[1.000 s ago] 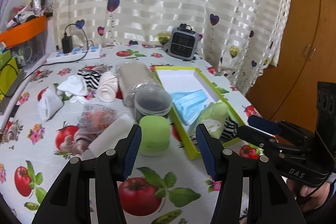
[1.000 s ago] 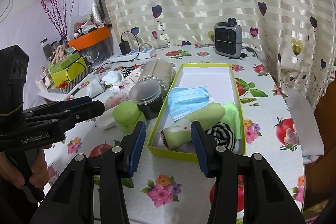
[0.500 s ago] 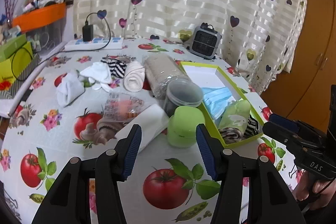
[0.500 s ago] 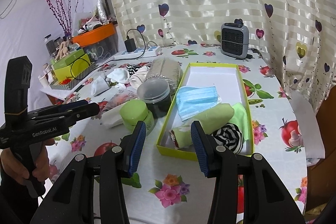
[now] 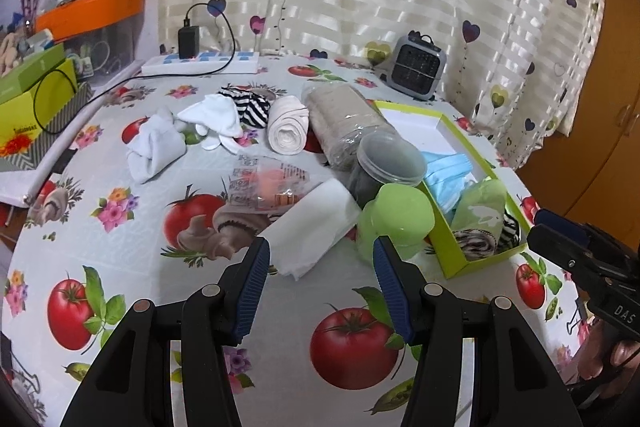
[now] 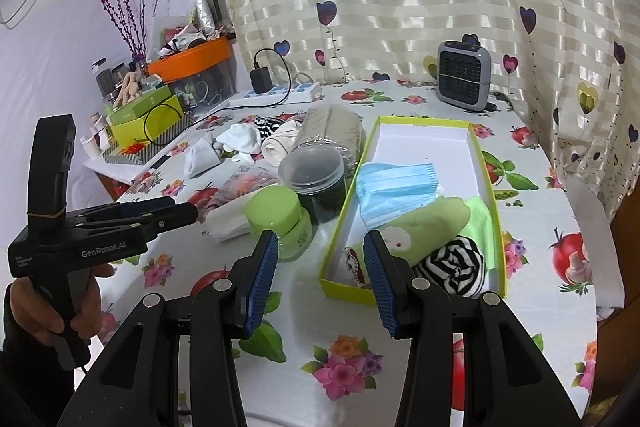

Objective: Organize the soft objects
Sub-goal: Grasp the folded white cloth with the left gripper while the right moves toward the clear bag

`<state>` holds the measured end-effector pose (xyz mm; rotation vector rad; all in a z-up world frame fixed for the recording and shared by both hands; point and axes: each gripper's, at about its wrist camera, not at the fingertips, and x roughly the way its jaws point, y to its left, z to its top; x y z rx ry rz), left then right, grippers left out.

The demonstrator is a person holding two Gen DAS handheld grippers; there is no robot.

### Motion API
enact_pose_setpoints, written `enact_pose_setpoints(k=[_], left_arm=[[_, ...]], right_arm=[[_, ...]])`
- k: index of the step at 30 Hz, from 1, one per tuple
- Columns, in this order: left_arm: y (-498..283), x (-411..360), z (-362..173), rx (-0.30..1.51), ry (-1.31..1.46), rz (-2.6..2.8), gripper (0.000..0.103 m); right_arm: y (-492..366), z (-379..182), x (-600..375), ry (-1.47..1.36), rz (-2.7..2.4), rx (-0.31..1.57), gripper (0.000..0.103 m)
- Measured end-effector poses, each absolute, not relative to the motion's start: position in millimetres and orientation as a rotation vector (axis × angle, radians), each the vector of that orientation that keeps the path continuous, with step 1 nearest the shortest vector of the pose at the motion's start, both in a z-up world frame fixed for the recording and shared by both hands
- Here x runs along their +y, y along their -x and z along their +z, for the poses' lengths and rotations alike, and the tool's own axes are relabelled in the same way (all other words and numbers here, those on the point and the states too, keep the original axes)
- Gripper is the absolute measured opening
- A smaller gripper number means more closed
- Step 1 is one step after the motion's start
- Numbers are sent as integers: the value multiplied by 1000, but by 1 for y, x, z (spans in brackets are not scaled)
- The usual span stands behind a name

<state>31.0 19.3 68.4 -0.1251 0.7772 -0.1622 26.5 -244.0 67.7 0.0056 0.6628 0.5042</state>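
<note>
Both grippers hang open and empty over the tabletop's near edge. The loose white socks [image 5: 160, 143] and the rolled cream sock [image 5: 288, 125] sit toward the far-left side, left of the green box [image 5: 476, 267]. So the left gripper [image 5: 320, 291] looks closer than the right gripper [image 6: 318, 283]; the roll's long axis runs away from it.

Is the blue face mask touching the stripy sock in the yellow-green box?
Apart. The right wrist view shows the blue face mask lying mid-box, with the green roll between it and the black-and-white striped sock at the near end of the box.
</note>
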Motion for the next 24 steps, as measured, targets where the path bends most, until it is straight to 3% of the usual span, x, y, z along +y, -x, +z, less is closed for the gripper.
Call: enact_pose_setpoints(k=[24], left_arm=[[-78,24,41,832,35,-212,54]], right_arm=[[-42,59,-235,-9,515,693,46]])
